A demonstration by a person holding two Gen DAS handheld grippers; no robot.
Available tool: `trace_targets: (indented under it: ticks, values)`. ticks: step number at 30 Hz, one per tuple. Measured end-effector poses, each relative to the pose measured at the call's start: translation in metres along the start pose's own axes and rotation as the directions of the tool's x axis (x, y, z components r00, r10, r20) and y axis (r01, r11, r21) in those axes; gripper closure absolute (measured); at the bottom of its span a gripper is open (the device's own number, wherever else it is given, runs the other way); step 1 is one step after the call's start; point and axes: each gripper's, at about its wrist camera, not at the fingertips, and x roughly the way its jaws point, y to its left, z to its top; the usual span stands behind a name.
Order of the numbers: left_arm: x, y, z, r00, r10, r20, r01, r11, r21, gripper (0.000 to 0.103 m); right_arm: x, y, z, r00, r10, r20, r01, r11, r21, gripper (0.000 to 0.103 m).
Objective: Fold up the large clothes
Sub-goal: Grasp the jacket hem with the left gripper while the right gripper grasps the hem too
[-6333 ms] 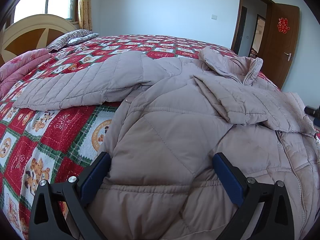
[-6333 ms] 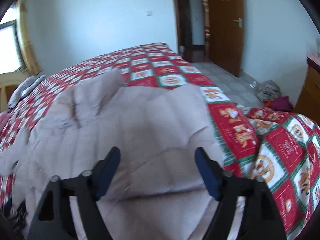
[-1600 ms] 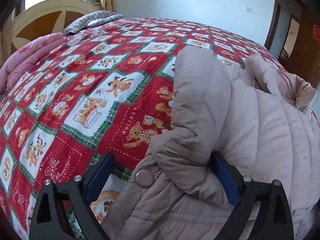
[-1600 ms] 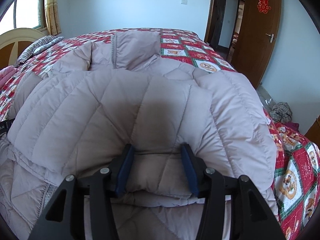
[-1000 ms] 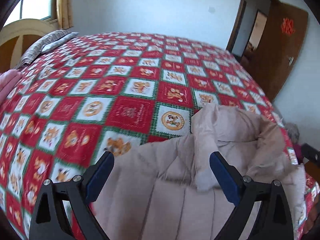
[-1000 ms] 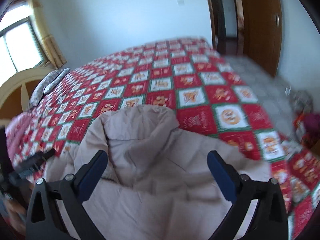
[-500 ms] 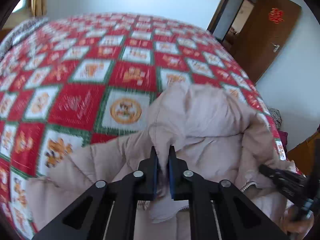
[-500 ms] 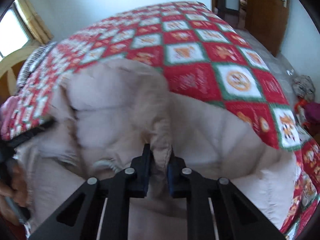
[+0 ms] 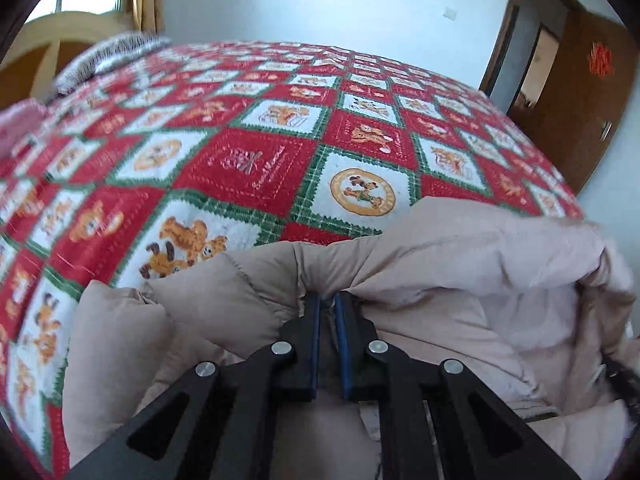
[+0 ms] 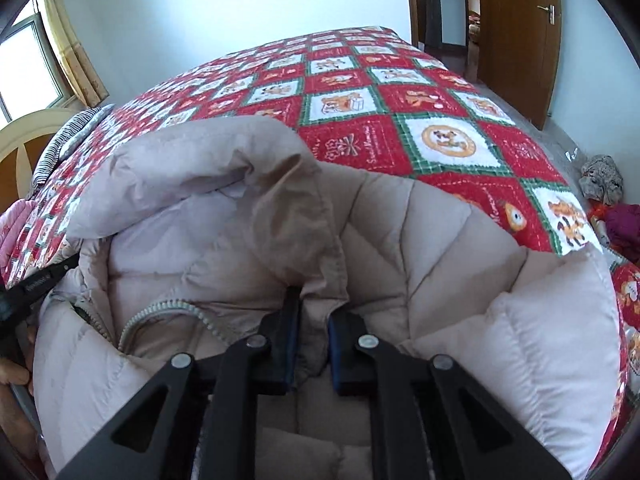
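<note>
I have the beige quilted down jacket (image 10: 420, 240) bunched at the near edge of the bed, on the red-and-green Christmas quilt (image 9: 248, 168) that runs away to the far wall. My left gripper (image 9: 328, 308) has just been closing and is now pinched almost fully together on a fold of the padded fabric. My right gripper (image 10: 310, 312) has likewise just closed, with a slightly wider gap, onto the flap beside the zipper (image 10: 168, 308). I hold two points along the same far edge so that, I judge, the bulky jacket can be carried over in one even fold instead of sagging in the middle. The quilt's squares carry cursive lettering under a bow motif; I cannot read it. A red paper emblem (image 9: 600, 60) hangs on the brown door at far right.
</note>
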Motion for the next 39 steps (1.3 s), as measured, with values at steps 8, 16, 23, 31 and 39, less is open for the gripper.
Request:
trace_targets:
  ticks: [8,16,23,31,39]
  values:
    - [-0.001,0.012,-0.001,0.998,-0.06,0.018,0.06,0.997,-0.047,0.093,-0.066,0.001,0.045,0.976,-0.01,0.216,-0.008,0.996,0.084,0.064]
    - [0.001,0.011,-0.001,0.998,-0.049,0.026,0.05,0.998,-0.035,0.093,0.022,0.013,0.109,0.993,0.119,-0.022,-0.11,0.962,0.249,0.064]
    - [0.002,0.011,0.0,0.998,-0.058,0.029,0.059,0.998,-0.038,0.093,0.035,0.039,0.027,0.997,0.045,-0.057,-0.05,0.996,-0.08,0.065]
    - [-0.039,0.005,-0.011,0.998,-0.051,-0.036,0.054,0.993,0.104,0.093,0.038,0.057,0.019,0.997,-0.074,0.025,0.078,0.981,-0.18,0.063]
    - [-0.095,-0.05,0.032,0.972,-0.212,0.099,0.187,0.958,0.215,0.055,0.039,0.057,0.02,0.997,-0.068,0.036,0.074,0.981,-0.182,0.063]
